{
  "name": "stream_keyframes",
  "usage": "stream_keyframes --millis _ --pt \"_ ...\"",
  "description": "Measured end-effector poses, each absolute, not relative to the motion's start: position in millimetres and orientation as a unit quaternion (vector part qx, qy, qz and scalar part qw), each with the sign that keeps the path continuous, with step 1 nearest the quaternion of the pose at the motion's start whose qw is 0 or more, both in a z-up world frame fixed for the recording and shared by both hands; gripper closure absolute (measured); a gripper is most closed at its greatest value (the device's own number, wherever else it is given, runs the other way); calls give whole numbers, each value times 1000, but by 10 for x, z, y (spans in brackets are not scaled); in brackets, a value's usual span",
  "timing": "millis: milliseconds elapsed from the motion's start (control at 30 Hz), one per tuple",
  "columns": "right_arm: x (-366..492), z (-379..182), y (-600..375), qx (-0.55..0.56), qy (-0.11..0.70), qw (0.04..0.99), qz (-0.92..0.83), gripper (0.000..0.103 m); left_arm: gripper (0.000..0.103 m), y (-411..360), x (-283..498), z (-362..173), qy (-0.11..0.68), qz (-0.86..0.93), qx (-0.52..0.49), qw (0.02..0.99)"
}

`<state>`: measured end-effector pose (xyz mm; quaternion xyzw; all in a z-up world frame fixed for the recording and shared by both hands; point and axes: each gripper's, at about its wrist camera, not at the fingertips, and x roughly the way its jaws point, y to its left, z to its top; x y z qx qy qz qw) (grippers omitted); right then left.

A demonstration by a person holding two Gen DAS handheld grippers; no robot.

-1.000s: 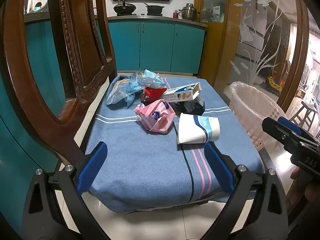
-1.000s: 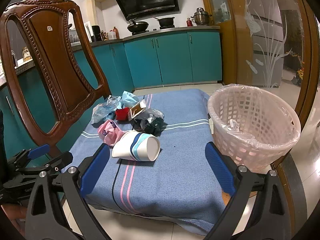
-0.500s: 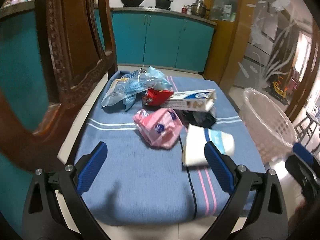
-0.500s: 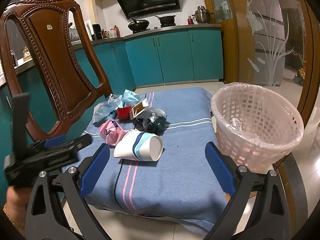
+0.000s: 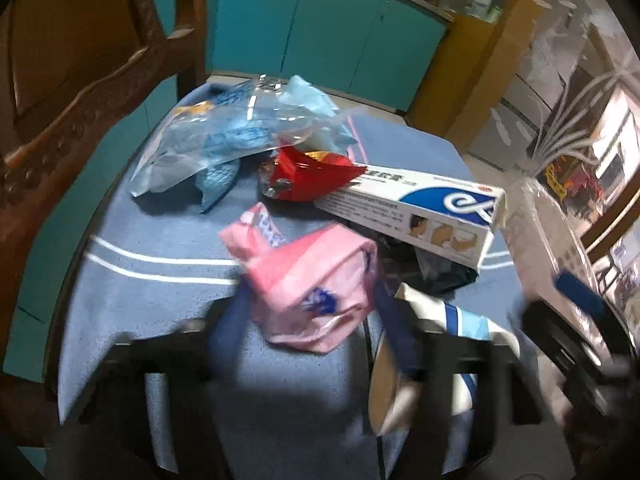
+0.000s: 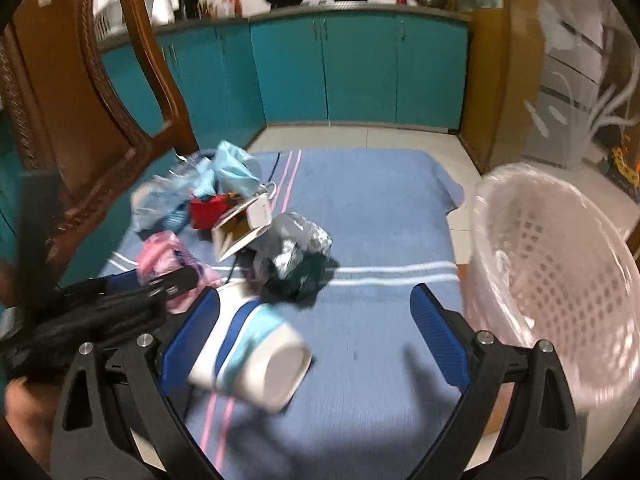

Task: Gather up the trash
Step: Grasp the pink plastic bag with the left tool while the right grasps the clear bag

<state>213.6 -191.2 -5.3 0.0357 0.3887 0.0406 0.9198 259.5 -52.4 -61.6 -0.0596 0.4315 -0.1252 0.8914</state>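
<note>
Blurry and dark, the left gripper (image 5: pixel 308 320) sits low in its own view, so its blue fingers (image 5: pixel 394 332) are hard to make out. Its jaws have just been closing, with the pink wrapper (image 5: pixel 316 284) between them, but the blur hides whether the pads press on it yet. The right gripper (image 6: pixel 316 320) is sharper, and its jaws stand wide apart with nothing squeezed. Its left finger (image 6: pixel 192 328) covers part of the paper cup (image 6: pixel 256 348), which lies on its side just below the pink wrapper, and I cannot tell if they touch. All the trash lies on a blue striped cloth (image 6: pixel 372 208). Behind the pink wrapper is a red packet (image 5: pixel 308 176), and behind that a clear bag with blue stuff inside (image 5: pixel 212 140). A long white and blue box (image 5: pixel 416 208) lies to the right of the pink wrapper, with one end resting on the red packet. It hides most of a dark crumpled bag (image 5: pixel 440 272) under it. In the right view a shiny silver wrapper (image 6: pixel 296 240) shows on that dark bag. The pink basket (image 6: pixel 560 280) stands well to the right of the pink wrapper, smeared by blur and cut off at the picture's edge. A brown wooden chair back (image 6: pixel 80 100) rises on the left, only partly seen.
</note>
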Motion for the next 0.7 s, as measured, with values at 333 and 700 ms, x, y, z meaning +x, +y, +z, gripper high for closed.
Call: stream_keyframes --millis 333,700 --pt "2562 -323 -1778 24 422 904 59 53 64 -155 1984 120 357 -143 -56 922" --pt "1454 184 -2432 94 371 924 23 61 64 81 1352 321 329 -141 -38 933"
